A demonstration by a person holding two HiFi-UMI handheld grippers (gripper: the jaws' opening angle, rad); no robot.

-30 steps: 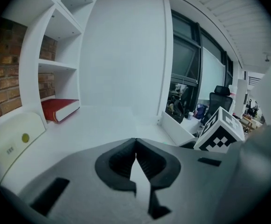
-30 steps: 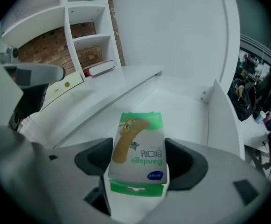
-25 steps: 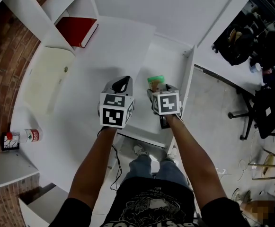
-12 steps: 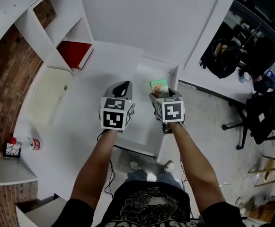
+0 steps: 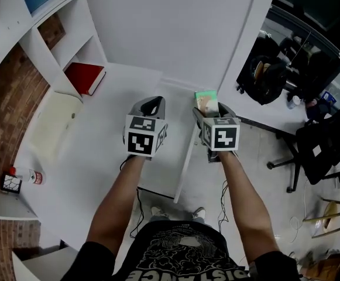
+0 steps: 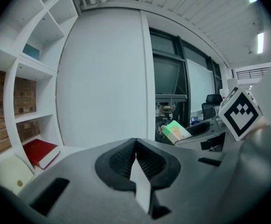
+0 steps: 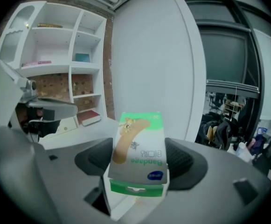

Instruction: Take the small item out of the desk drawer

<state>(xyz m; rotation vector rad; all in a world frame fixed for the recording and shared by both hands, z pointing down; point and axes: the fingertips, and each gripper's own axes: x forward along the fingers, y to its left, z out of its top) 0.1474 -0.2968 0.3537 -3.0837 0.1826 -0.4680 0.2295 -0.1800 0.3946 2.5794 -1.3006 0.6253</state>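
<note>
the right gripper [image 7: 140,162] is clamped wide on a green-and-white box [image 7: 139,141], held up mid-frame in the head view near the right edge of the desk [image 5: 93,157]. the left gripper [image 6: 135,147] is closed and empty, just left of it. a red book [image 5: 85,78] lies in the shelf at upper left.
</note>
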